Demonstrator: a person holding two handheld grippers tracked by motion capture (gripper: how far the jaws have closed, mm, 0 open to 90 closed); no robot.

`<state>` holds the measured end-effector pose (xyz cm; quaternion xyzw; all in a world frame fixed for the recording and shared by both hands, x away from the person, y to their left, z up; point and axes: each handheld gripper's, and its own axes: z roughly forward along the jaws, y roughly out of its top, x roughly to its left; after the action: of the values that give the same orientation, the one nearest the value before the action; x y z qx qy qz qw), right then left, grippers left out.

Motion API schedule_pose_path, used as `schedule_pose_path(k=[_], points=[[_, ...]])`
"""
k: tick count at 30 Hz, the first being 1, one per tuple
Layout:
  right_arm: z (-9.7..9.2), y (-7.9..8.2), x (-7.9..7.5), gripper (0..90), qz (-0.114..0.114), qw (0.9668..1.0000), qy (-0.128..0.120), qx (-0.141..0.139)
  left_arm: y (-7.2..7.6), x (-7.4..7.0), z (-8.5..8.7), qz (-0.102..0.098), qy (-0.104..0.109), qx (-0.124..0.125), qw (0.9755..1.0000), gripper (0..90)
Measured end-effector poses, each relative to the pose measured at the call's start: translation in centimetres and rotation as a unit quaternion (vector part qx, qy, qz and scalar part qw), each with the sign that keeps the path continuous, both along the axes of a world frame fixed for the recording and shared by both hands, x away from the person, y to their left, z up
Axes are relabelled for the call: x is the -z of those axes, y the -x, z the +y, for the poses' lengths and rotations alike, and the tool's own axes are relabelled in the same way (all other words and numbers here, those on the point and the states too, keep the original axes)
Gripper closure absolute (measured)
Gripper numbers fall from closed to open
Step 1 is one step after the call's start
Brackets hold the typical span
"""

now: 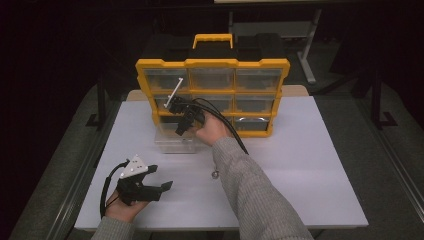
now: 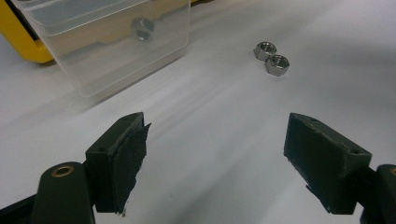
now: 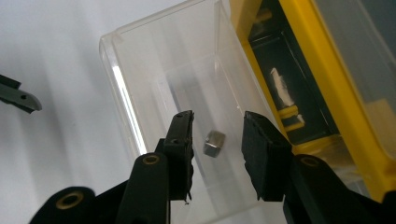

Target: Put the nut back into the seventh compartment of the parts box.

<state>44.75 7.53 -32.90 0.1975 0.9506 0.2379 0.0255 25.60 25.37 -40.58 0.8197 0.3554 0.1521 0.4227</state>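
I'm hovering my right gripper [image 3: 217,140], jaws parted, over a hex nut [image 3: 214,143] lying in the clear drawer [image 3: 140,79]; careless closing could flick it away. My left gripper [image 2: 215,154] is idling, spread wide, near two loose nuts [image 2: 272,58].

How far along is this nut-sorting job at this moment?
Done, apparently: the clear plastic drawer sits on the white table before the yellow organiser cabinet, with one steel hex nut inside. In hand: the right tongs are open above that nut. Probably left: two loose steel hex nuts lie on the table ahead of the open left tongs; the drawer is still out.
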Motion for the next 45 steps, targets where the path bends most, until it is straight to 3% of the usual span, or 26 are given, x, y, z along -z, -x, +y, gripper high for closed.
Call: schedule_pose_path(k=[5,8,13,16,20,21,29,45], points=[[-1.1,0.6,-1.0,62.1,0.005,0.9998,-0.017,0.002,0.0,0.0,0.0,0.0,0.0,0.0,1.0,20.7],[-2.0,1.4,-1.5,61.6,0.002,0.9999,-0.015,-0.001,0.0,0.0,0.0,-0.001,0.0,-0.001,1.0,20.7],[-4.4,2.8,-2.4,62.3,-0.008,0.9991,-0.041,-0.007,0.0,0.1,-0.1,0.002,-0.001,-0.001,1.0,20.6],[-5.9,3.7,-2.4,62.0,-0.013,0.9985,-0.053,-0.012,0.0,0.0,0.0,0.002,-0.013,0.005,0.9999,20.7],[-7.7,4.9,-2.3,61.7,-0.022,0.9983,-0.053,-0.01,0.0,0.1,-0.2,0.002,-0.004,0.0,1.0,20.6],[-8.3,5.3,-2.1,61.7,-0.022,0.9982,-0.056,-0.009,0.0,0.1,-0.1,0.001,-0.012,0.004,0.9999,20.6],[-10.9,7.1,-0.1,58.7,-0.011,0.9987,-0.051,-0.002,-0.1,0.2,-0.2,0.004,-0.012,0.003,0.9999,20.6],[-12.4,9.6,5.2,53.4,0.021,0.9991,-0.037,0.005,-0.1,0.2,-0.2,0.003,-0.012,0.002,0.9999,20.7]])
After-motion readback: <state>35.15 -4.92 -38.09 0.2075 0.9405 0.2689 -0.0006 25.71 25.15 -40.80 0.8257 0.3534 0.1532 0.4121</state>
